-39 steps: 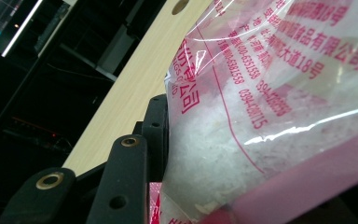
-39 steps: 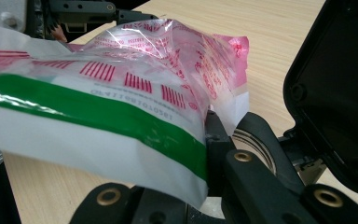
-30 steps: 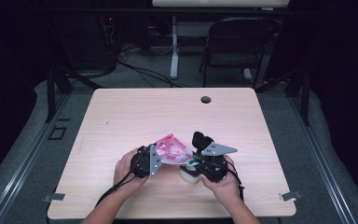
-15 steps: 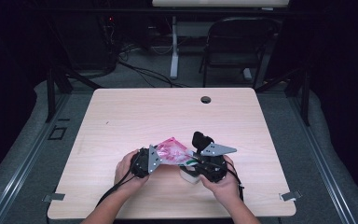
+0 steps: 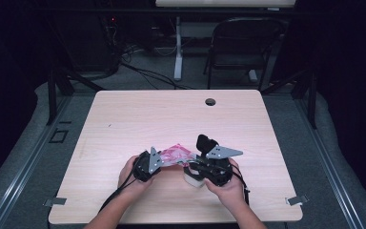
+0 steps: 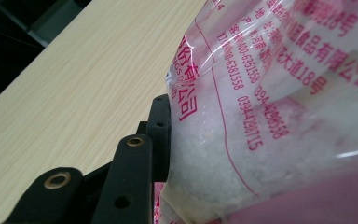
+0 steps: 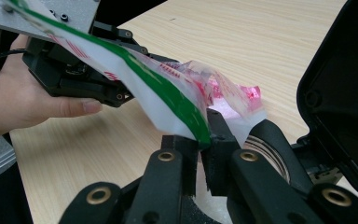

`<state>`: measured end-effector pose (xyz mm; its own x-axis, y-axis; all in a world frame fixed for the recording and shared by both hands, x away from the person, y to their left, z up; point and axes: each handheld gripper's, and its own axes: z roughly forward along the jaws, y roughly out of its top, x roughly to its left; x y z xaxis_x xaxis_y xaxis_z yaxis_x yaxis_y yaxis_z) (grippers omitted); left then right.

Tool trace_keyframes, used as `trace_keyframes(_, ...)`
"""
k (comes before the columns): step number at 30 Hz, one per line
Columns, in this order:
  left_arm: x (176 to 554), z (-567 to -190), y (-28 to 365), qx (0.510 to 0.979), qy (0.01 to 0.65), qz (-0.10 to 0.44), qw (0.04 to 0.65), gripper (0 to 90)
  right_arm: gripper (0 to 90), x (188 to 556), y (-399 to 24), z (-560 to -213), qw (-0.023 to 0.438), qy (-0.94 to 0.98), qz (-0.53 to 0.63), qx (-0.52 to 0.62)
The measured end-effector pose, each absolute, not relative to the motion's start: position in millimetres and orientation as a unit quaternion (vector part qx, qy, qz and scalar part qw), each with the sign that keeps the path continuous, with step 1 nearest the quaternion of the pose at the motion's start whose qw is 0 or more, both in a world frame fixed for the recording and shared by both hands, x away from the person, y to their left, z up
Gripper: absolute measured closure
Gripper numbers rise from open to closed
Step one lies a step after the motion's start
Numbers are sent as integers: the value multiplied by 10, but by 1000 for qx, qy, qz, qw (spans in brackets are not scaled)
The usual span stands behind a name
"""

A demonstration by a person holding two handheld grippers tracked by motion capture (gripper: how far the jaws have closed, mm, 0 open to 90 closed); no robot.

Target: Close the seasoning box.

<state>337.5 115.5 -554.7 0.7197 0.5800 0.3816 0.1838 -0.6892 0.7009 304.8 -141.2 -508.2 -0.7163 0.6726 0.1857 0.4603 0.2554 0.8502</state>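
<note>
Plastic bag: my pink-printed pouch (image 5: 175, 155) hung low in the centre of the high view, stretched between both grippers, just above the table (image 5: 124, 119).
Right gripper: my right gripper (image 7: 204, 140) pinched the bag's green-striped edge; its jaws had just eased apart a little, pads on the film.
Left gripper: my left gripper (image 5: 158, 161) pressed one jaw against the bag's white-filled side; the jaws had closed slightly, the other jaw hidden.
Far edge: a cable hole (image 5: 210, 101) sat toward the top.
</note>
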Motion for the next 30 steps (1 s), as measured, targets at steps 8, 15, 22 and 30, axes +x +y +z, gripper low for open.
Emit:
trace_keyframes(8, 3430, -5599, 1188, 869, 237, 272, 339, 705, 804, 3062, -1421, -5090, 105, 782, 498, 360)
trace_keyframes(15, 3459, -5635, 1193, 871, 244, 255, 342, 707, 721, 3055, -1418, -5086, 109, 778, 508, 354)
trace_keyframes(22, 3503, -5658, 1228, 869, 257, 232, 355, 710, 633, 3062, -1414, -5092, 112, 773, 516, 353)
trace_keyframes(30, 3548, -5667, 1284, 862, 279, 203, 372, 712, 584, 3049, -1424, -5080, 123, 766, 522, 353)
